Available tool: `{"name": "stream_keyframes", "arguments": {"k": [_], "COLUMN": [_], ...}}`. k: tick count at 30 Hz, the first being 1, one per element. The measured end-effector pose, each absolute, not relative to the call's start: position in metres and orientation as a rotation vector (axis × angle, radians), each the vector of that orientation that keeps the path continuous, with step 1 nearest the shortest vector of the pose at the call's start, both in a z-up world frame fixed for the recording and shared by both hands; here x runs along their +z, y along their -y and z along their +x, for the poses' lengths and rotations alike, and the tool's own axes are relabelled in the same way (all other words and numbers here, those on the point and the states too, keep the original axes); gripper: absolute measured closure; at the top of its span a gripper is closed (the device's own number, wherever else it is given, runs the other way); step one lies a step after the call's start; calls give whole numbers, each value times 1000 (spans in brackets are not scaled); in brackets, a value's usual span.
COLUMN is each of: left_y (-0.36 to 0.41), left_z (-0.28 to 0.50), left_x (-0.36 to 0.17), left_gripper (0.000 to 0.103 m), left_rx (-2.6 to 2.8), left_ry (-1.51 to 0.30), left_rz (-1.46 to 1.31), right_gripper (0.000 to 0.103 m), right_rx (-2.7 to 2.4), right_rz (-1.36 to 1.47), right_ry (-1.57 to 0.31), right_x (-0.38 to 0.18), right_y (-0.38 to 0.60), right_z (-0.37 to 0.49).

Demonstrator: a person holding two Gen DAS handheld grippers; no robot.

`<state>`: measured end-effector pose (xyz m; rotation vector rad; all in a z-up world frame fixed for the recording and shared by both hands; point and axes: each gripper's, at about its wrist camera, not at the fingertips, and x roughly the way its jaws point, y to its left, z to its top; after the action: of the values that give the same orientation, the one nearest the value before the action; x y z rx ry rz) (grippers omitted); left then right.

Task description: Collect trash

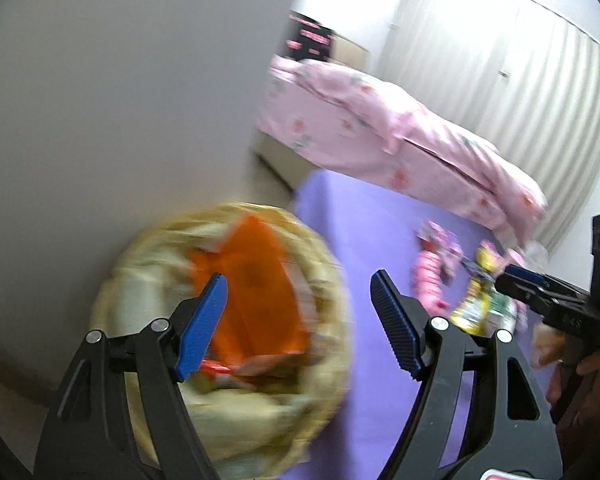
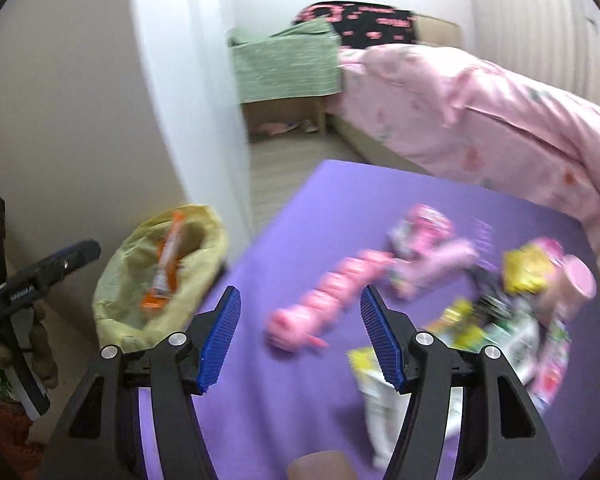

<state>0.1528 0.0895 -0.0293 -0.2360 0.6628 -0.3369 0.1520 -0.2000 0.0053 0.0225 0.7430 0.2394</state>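
Observation:
A bin lined with a yellow bag (image 1: 228, 344) stands on the floor beside a purple mat (image 1: 356, 216); an orange wrapper (image 1: 256, 292) lies in it. My left gripper (image 1: 300, 312) is open and empty just above the bin. The bin also shows in the right wrist view (image 2: 160, 276) with the orange wrapper (image 2: 166, 264). My right gripper (image 2: 296, 332) is open and empty above the mat (image 2: 292, 392). A pink strip of packets (image 2: 328, 292) lies just beyond it. A pile of wrappers (image 2: 508, 304) lies to its right, blurred.
A bed with a pink quilt (image 2: 480, 112) borders the mat at the back right. A white wall corner (image 2: 188, 100) rises behind the bin. A green blanket (image 2: 288, 64) covers another bed further back. The right gripper shows in the left view (image 1: 540, 292).

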Motion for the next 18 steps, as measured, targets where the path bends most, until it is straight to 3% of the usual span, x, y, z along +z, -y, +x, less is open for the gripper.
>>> {"name": "stream_keyframes", "arguments": {"k": [10, 18], "left_y": [13, 83], "left_z": [173, 205], "left_x": [-35, -34], "left_gripper": [28, 28], "left_rx": [-535, -699], "left_ry": [-730, -732], "left_rz": [-115, -24], "right_gripper": [39, 42], "right_rx": [56, -62], "right_rz": [-10, 133], "right_ry": [-743, -730], "right_x": [-21, -33], "right_y": [279, 344], "right_z": [117, 102]}}
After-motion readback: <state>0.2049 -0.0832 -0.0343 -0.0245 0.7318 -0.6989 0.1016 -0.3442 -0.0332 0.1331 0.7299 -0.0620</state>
